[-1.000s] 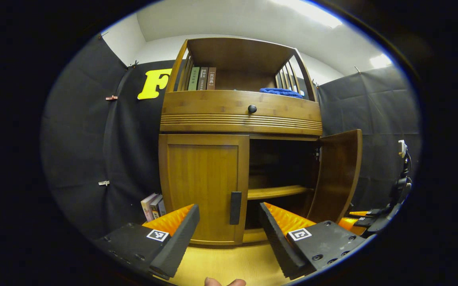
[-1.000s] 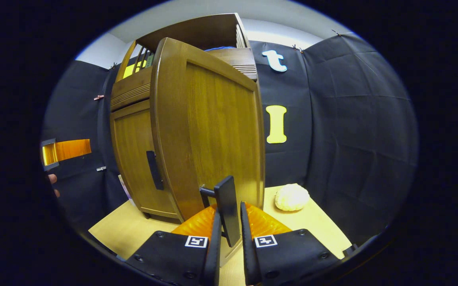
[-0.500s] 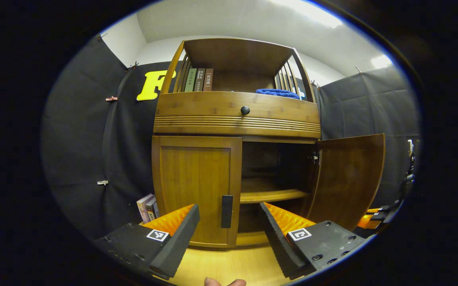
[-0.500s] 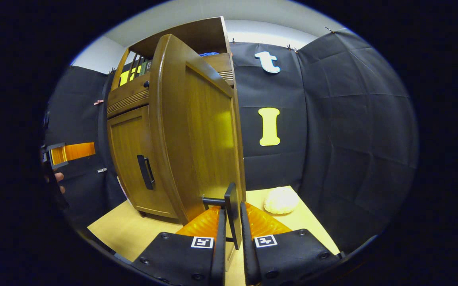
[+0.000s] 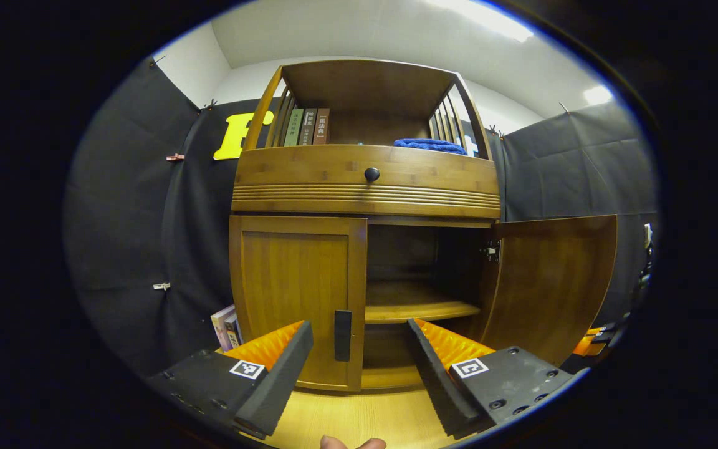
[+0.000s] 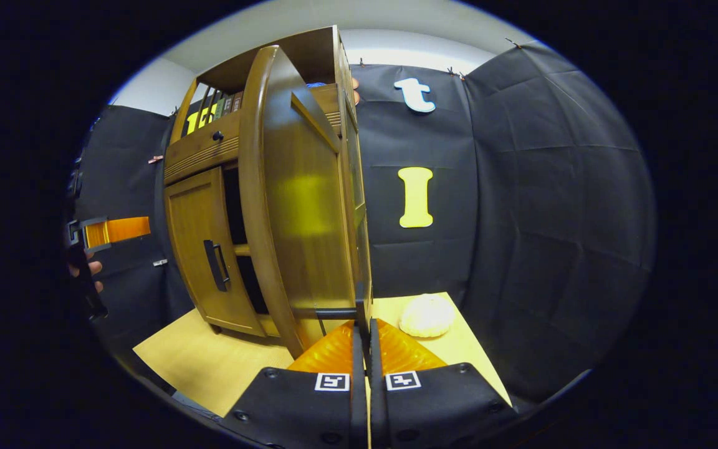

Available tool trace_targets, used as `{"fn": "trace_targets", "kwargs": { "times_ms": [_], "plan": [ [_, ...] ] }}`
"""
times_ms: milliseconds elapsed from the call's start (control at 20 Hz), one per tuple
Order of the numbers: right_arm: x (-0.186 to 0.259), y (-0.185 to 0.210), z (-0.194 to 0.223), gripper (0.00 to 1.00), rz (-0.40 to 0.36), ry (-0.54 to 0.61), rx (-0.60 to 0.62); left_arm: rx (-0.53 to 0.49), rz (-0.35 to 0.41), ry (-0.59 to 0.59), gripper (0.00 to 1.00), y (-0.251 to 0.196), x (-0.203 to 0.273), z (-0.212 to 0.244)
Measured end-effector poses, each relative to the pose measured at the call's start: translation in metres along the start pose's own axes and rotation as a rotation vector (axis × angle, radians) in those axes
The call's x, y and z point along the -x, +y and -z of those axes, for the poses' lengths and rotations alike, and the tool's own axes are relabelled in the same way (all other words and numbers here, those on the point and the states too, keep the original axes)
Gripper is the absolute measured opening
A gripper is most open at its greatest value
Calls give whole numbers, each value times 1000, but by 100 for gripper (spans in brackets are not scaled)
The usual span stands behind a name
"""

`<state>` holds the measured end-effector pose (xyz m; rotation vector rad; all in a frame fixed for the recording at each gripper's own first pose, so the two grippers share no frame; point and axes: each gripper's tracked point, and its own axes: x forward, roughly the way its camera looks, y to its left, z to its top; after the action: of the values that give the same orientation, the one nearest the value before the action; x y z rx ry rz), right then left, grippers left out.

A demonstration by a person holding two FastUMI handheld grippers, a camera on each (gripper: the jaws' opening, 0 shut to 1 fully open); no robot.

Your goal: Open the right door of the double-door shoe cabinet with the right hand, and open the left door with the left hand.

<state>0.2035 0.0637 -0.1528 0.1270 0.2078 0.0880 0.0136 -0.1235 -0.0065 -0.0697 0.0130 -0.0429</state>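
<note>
The wooden shoe cabinet (image 5: 365,187) faces me in the left gripper view. Its left door (image 5: 293,293) is closed, and its dark handle (image 5: 342,335) sits just beyond and between the fingers of my left gripper (image 5: 359,337), which is open and apart from it. The right door (image 5: 552,280) stands swung out wide. In the right gripper view that door (image 6: 300,206) appears nearly edge-on, and my right gripper (image 6: 364,340) is shut on its dark handle (image 6: 362,308). The left door (image 6: 200,240) and my left gripper (image 6: 113,231) show farther left.
An inner shelf (image 5: 418,308) shows through the open side. Books (image 5: 308,126) and a blue cloth (image 5: 430,144) sit on top, above a drawer knob (image 5: 371,174). More books (image 5: 223,323) lean left of the cabinet. A white round object (image 6: 426,315) lies on the yellow floor (image 6: 209,362).
The right door has swung farther open with my right gripper on its handle. The left gripper has shifted so the left door's handle now sits between its fingers.
</note>
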Motion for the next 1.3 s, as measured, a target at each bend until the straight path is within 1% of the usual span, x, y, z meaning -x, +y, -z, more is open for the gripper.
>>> {"fn": "trace_targets", "kwargs": {
  "times_ms": [150, 400, 600, 650, 750, 900, 1000, 1050, 1100, 1150, 1300],
  "plan": [
    [-5, -8, 1, 7, -16, 14, -5, 4, -10, 16, 92, -4, -5, 7],
    [-4, -11, 1, 8, -28, 19, -5, -6, -29, 40, 93, -3, -16, 18],
    [1, -24, 2, 12, 13, 15, 17, -13, -31, 46, 93, 0, -27, 24],
    [3, -27, 2, 19, 16, 10, 18, -13, -30, 48, 93, 0, -30, 27],
    [13, -35, 0, 48, 49, -15, 16, -13, -26, 55, 92, 0, -38, 32],
    [25, -53, -3, 76, 124, -29, 21, -15, -29, 69, 93, 4, -54, 44],
    [34, -61, -12, 95, 169, -62, 2, -28, -35, 75, 92, 10, -70, 53],
    [37, -66, -16, 94, 197, -78, -15, -36, -39, 80, 93, 12, -79, 59],
    [40, -67, -18, 99, 210, -84, -36, -40, -37, 88, 93, 14, -88, 67],
    [44, -63, -18, 99, 203, -84, -48, -42, -38, 98, 93, 17, -98, 75],
    [55, -58, -23, 98, 218, -101, 5, -47, -43, 135, 92, 24, -128, 100]
  ]
}}
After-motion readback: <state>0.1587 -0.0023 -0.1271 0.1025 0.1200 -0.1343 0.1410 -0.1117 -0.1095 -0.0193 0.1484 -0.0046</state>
